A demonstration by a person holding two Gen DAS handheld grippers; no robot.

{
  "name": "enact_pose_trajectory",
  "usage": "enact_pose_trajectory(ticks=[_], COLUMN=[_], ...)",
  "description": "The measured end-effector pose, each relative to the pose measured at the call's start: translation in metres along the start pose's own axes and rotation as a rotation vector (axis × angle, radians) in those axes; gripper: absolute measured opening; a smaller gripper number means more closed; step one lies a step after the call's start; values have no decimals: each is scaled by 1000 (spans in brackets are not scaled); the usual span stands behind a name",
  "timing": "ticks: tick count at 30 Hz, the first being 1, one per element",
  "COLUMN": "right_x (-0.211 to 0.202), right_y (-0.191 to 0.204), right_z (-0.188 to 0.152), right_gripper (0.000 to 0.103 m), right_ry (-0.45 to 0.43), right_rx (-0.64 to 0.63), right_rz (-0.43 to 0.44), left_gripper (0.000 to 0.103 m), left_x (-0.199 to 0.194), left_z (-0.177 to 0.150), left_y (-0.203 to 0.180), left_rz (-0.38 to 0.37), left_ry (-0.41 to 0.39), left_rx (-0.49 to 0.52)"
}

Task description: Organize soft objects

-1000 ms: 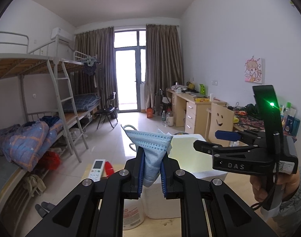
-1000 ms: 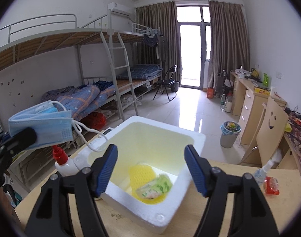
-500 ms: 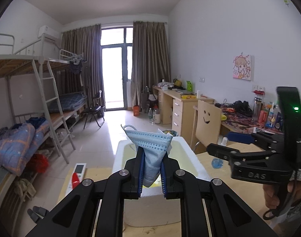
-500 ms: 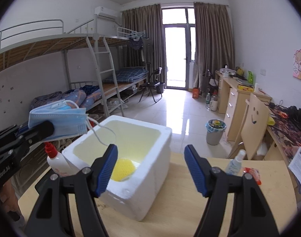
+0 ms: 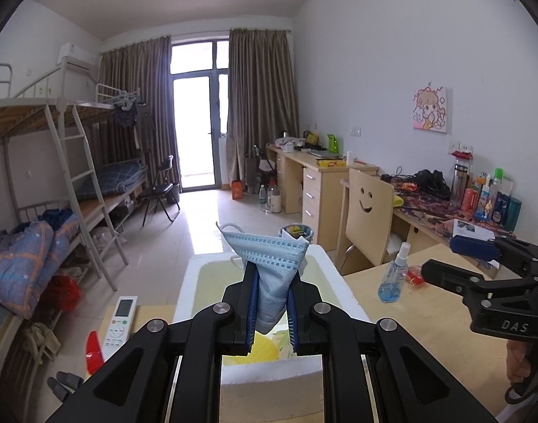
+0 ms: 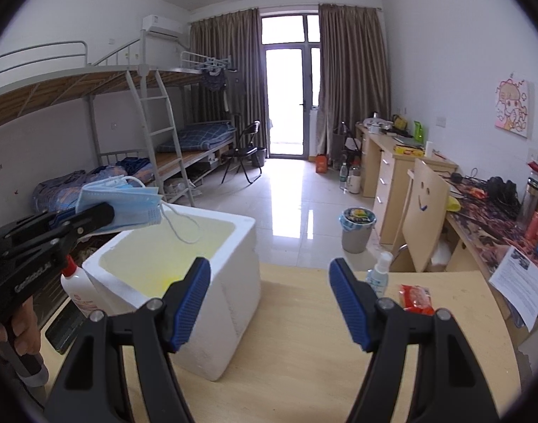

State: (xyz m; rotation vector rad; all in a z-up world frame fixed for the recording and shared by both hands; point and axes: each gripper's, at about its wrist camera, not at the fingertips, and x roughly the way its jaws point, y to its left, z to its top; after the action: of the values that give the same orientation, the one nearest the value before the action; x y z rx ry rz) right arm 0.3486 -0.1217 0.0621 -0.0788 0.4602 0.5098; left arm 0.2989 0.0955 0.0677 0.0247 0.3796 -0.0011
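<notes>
A blue pleated face mask (image 5: 269, 250) is pinched between the pads of my left gripper (image 5: 271, 303), which is shut on it. The mask hangs over the open white foam box (image 5: 188, 282) on the wooden table, with a yellow soft item (image 5: 262, 349) on the box floor below. From the right wrist, the mask (image 6: 121, 208) hovers above the box's (image 6: 233, 268) near-left corner, an ear loop dangling inside. My right gripper (image 6: 270, 299) stands open and holds nothing, to the right of the box.
A blue spray bottle (image 5: 392, 278) and a red packet (image 5: 413, 276) stand on the table right of the box. A white remote (image 5: 121, 320) and a red-capped white bottle (image 6: 80, 289) lie to its left. A printed sheet (image 6: 519, 282) rests at the table's right edge.
My left gripper has carried the mask to the right until it hangs over the box. The right gripper has slid to the right, off the box, and stays open.
</notes>
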Motion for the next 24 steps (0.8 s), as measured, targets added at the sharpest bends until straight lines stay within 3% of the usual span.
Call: enact_pose_trajectory(ticks=[11, 14, 16, 17, 24], right_x=[-7, -8, -10, -12, -15], right_y=[-11, -11, -10, -10, -12], right_z=[-8, -9, -11, -11, -11], right_gripper=[74, 74, 74, 74, 74], right_ry=[3, 2, 0, -4, -10], right_rx=[2, 2, 0, 1, 18], right_rz=[-50, -53, -53, -53, -51], left_gripper=[16, 32, 61, 66, 84], left_x=[14, 19, 21, 22, 22], left_z=[2, 0, 0, -1, -2], left_y=[-1, 1, 0, 0, 0], left_rz=[6, 4, 1, 4, -5], left_ry=[2, 19, 20, 20, 25], left_rx=[18, 13, 6, 6, -4])
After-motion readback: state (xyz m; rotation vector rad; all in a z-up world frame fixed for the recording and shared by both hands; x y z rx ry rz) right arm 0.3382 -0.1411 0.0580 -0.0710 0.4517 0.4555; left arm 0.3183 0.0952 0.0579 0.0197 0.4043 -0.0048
